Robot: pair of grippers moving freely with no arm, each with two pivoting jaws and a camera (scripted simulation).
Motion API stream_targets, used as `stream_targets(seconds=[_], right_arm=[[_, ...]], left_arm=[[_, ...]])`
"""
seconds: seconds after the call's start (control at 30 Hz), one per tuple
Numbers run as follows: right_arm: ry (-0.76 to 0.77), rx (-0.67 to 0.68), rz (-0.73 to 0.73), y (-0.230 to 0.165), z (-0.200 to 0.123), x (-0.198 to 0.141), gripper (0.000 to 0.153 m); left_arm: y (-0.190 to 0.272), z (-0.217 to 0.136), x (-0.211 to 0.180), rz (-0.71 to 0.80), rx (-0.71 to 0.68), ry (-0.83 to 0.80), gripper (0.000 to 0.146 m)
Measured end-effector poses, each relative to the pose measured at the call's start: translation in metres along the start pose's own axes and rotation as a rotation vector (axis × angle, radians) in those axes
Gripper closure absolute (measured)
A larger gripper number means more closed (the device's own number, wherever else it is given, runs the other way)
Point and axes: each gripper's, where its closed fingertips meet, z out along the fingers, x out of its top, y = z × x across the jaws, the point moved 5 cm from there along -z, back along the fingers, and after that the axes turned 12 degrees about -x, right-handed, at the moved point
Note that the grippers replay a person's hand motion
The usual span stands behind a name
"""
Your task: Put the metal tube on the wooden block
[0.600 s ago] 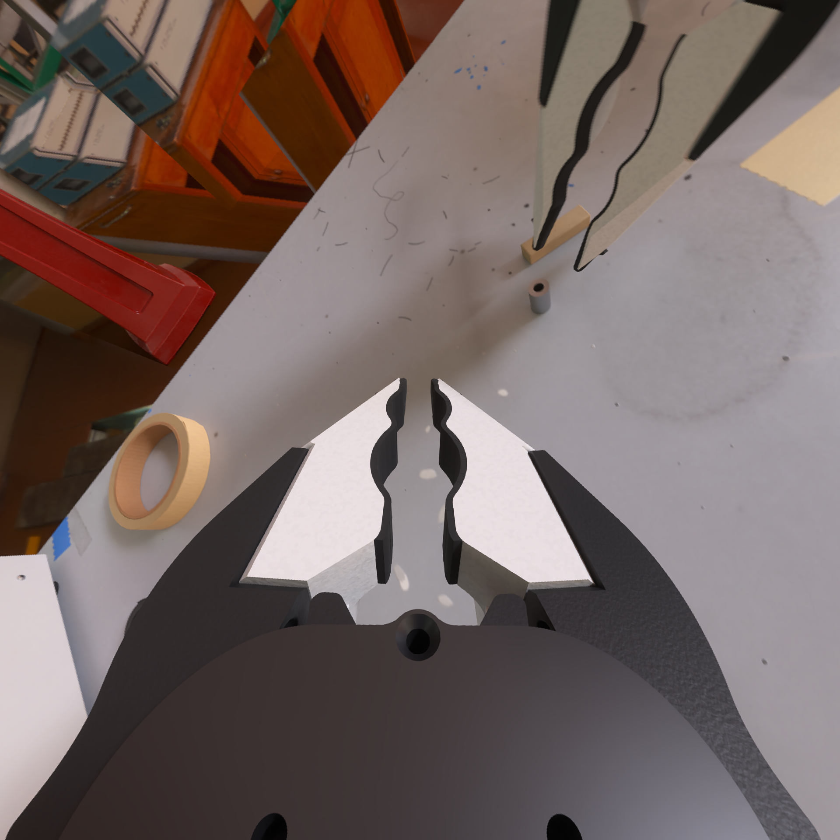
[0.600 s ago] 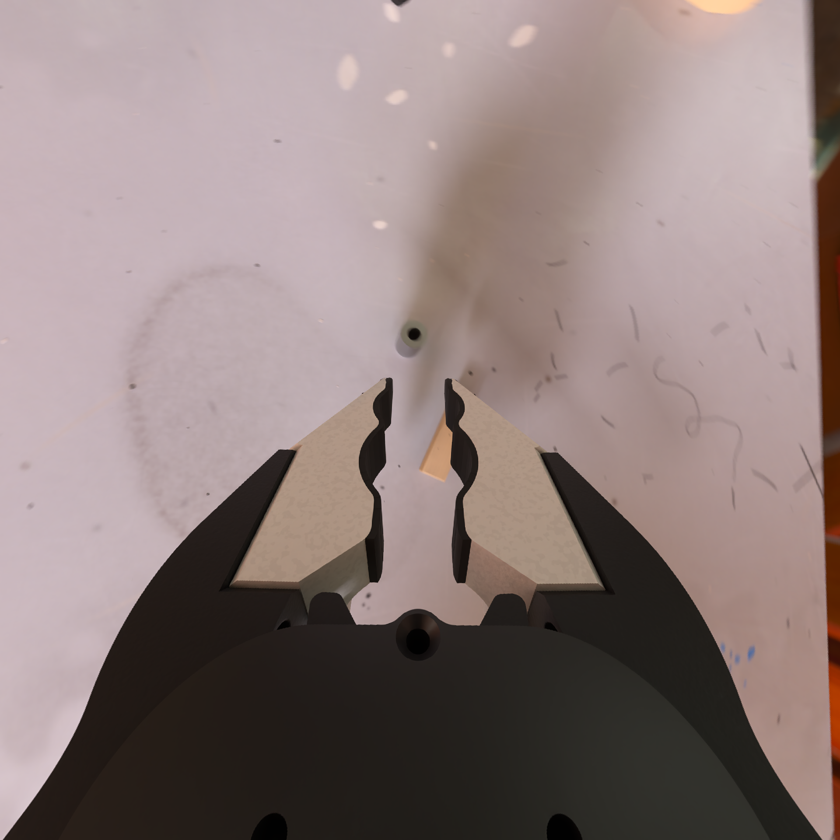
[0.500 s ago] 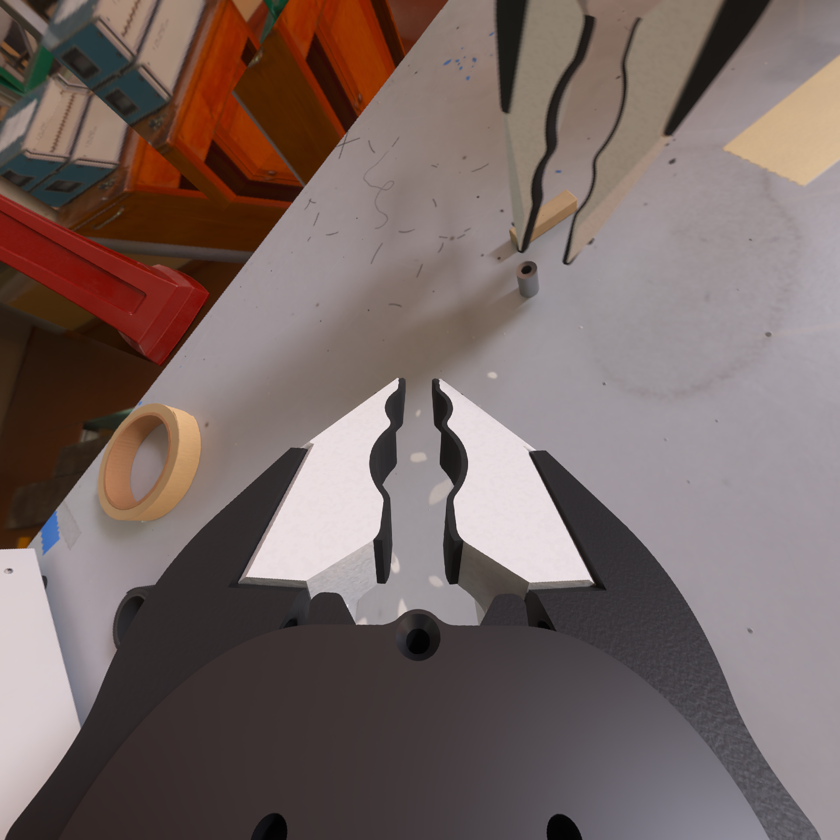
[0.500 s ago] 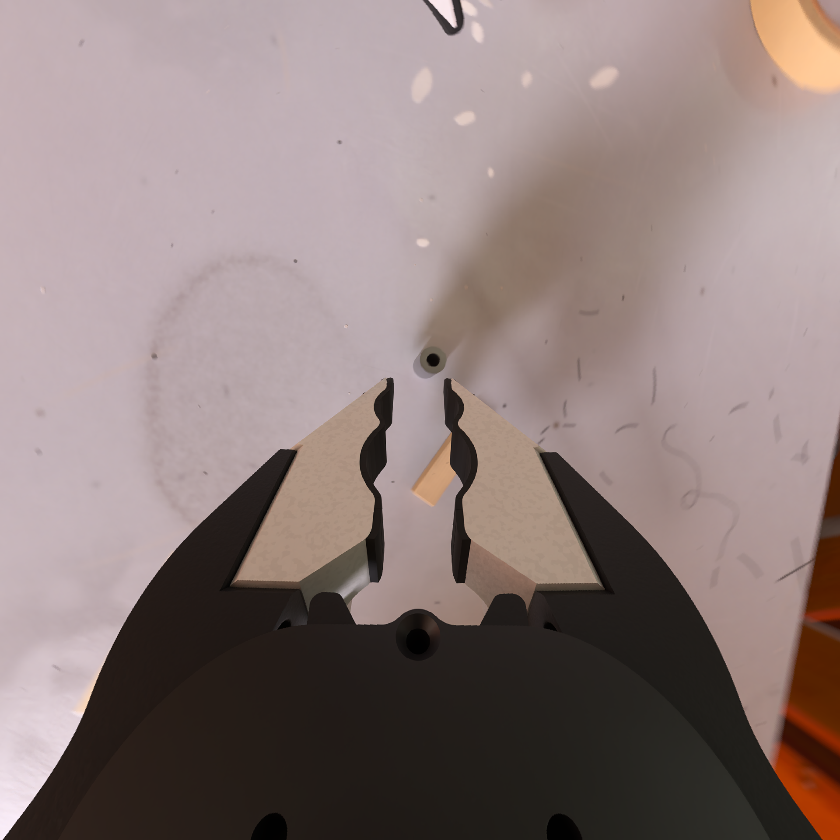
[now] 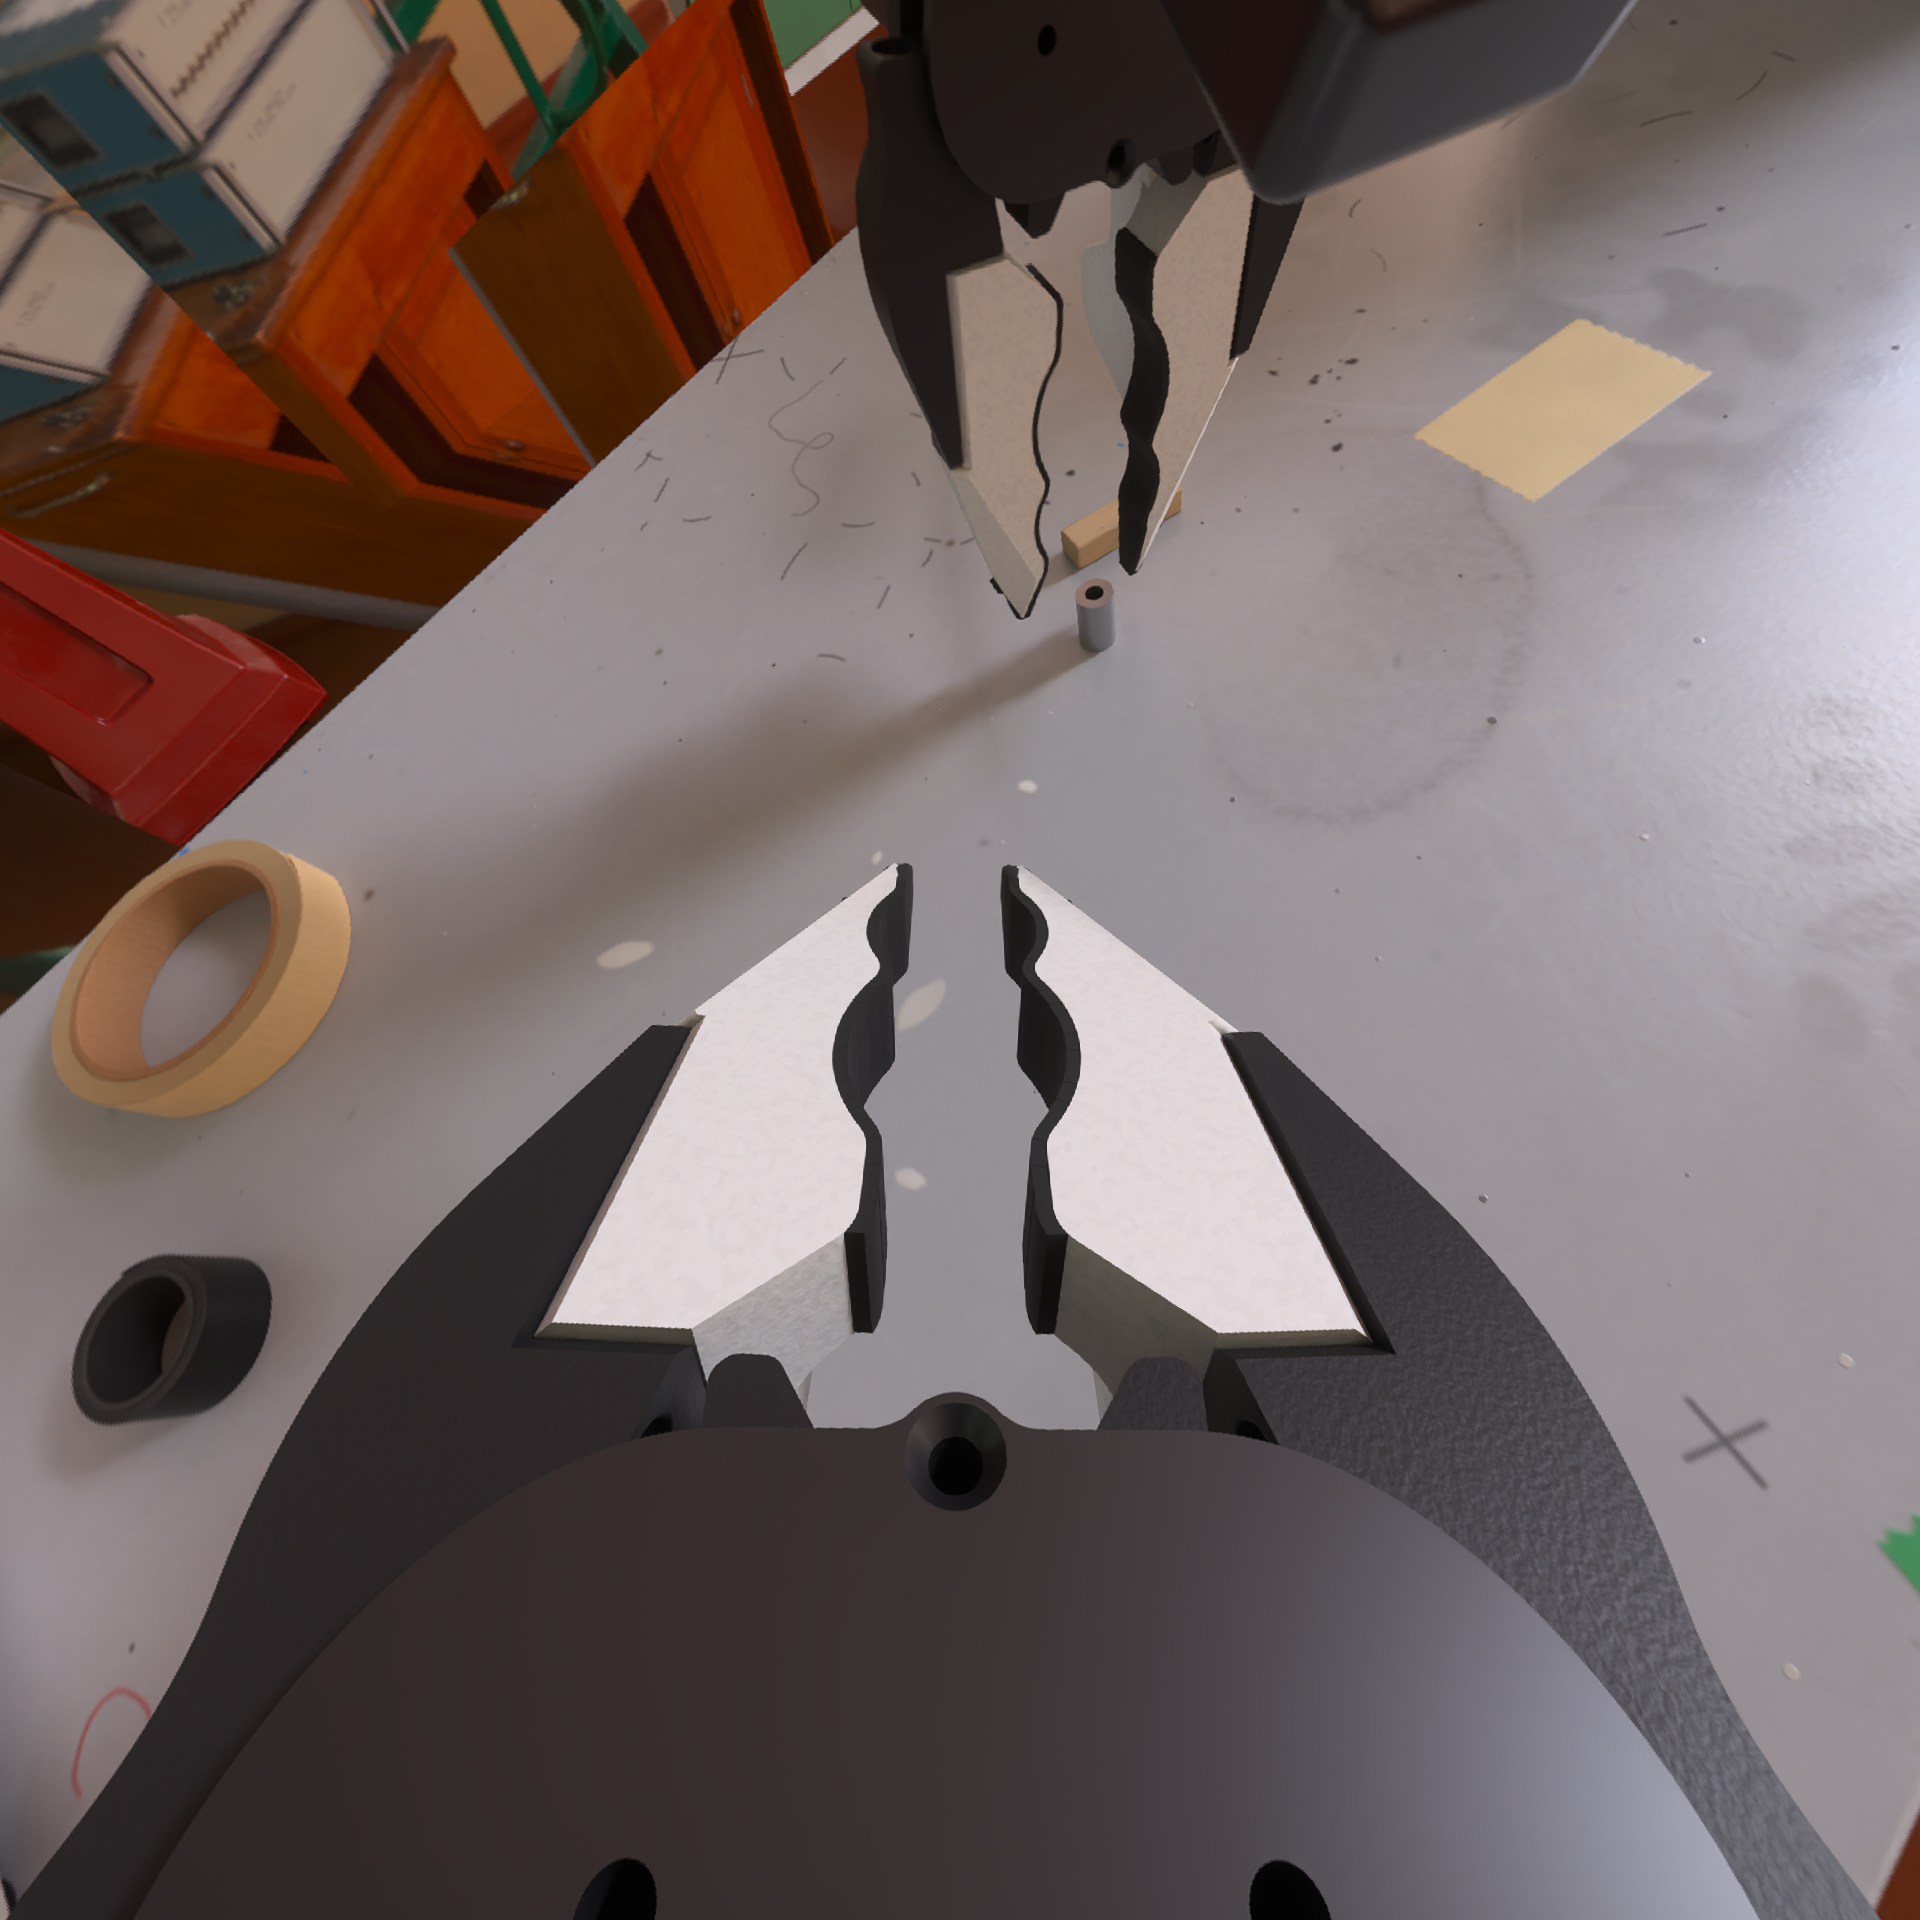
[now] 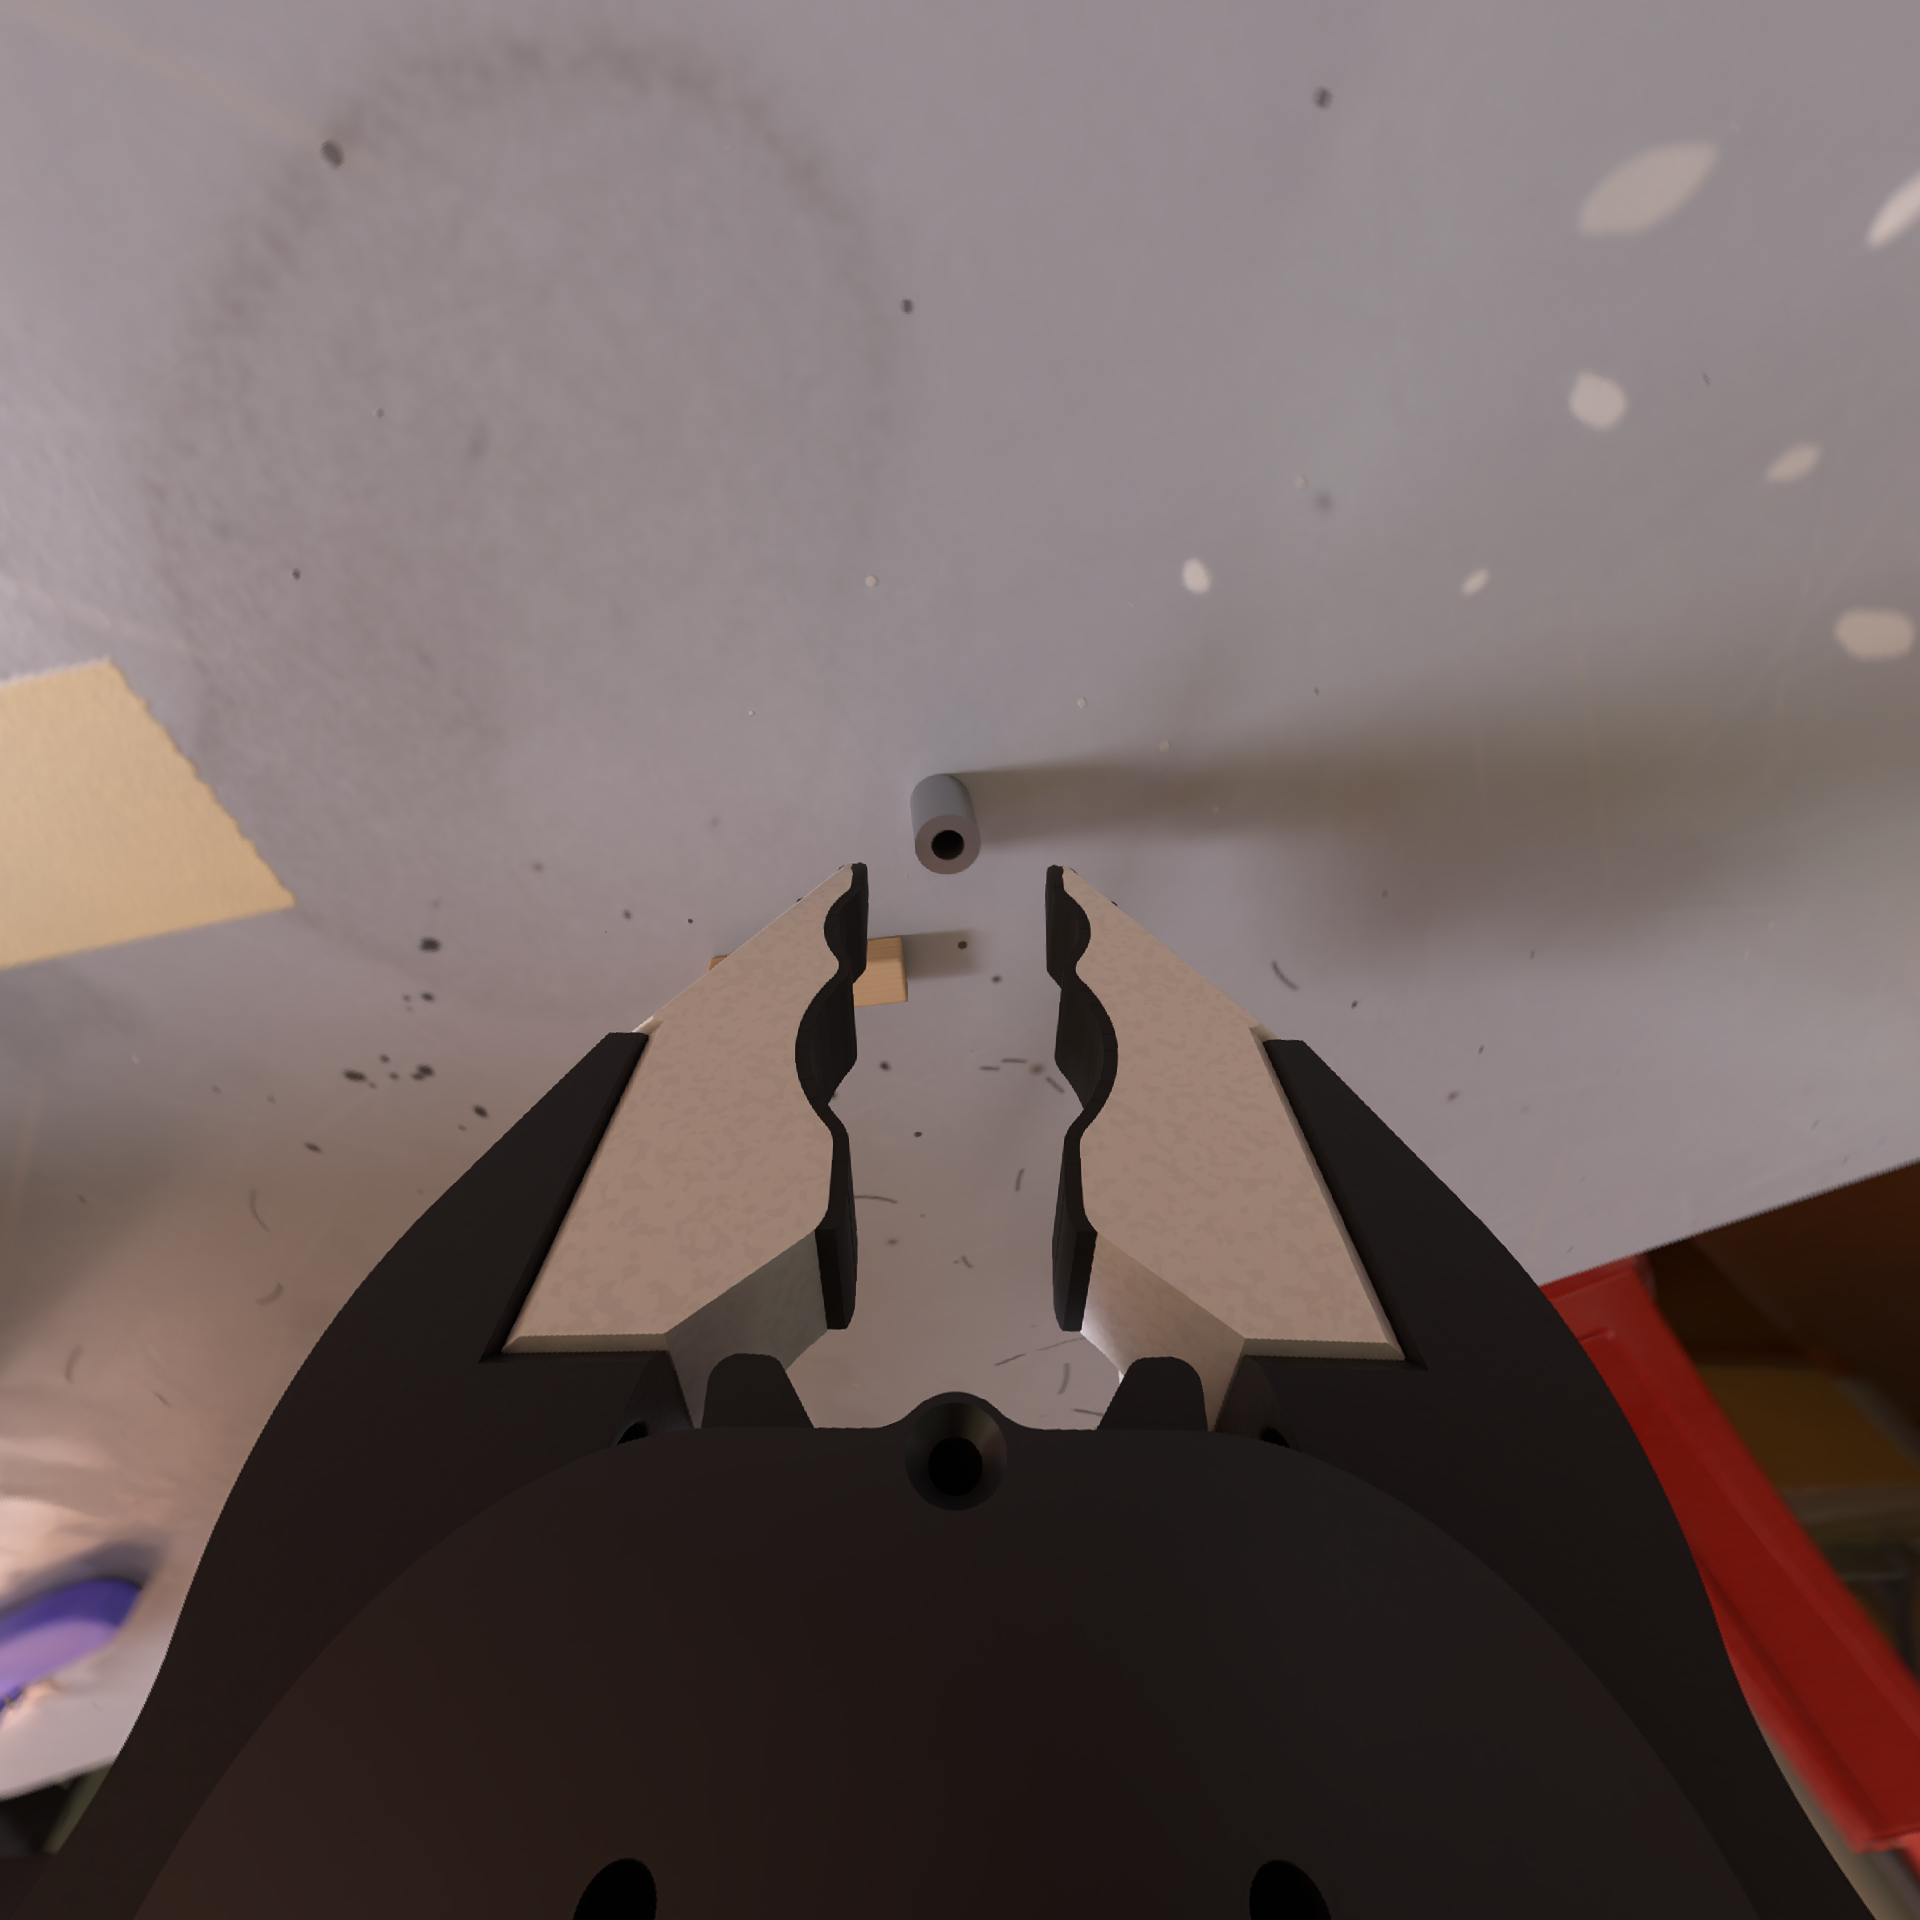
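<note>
A small grey metal tube (image 5: 1095, 615) stands upright on the grey table, also seen in the right wrist view (image 6: 945, 837). A small flat wooden block (image 5: 1101, 532) lies just behind it, partly hidden by a finger in the right wrist view (image 6: 883, 969). My right gripper (image 6: 952, 871) is open and empty, its tips just above the tube; it also shows in the left wrist view (image 5: 1075, 594). My left gripper (image 5: 956, 871) is open and empty, well short of the tube.
A roll of masking tape (image 5: 197, 977) and a black ring (image 5: 171, 1338) lie at the left. A beige paper patch (image 5: 1564, 405) lies at the back right. The table edge (image 5: 520, 540) runs diagonally at the left, with orange cabinets and a red bin beyond.
My right gripper has turned, come down closer to the tube and opened wider. My left gripper has drawn back a little.
</note>
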Motion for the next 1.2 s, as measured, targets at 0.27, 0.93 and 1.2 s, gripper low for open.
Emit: stream_targets(seconds=[0.27,0.93,1.2], right_arm=[[0.035,0.103,-0.15,-0.004,0.005,0.003,0.116],[0.112,0.04,-0.187,0.0,0.009,0.0,0.128],[0.085,0.034,0.087,0.015,0.0,-0.015,0.141]], left_arm=[[0.001,-0.018,-0.006,-0.081,0.048,-0.005,0.129],[0.021,-0.018,0.001,-0.13,0.142,-0.109,0.13],[0.014,-0.002,0.006,-0.128,0.101,-0.096,0.13]])
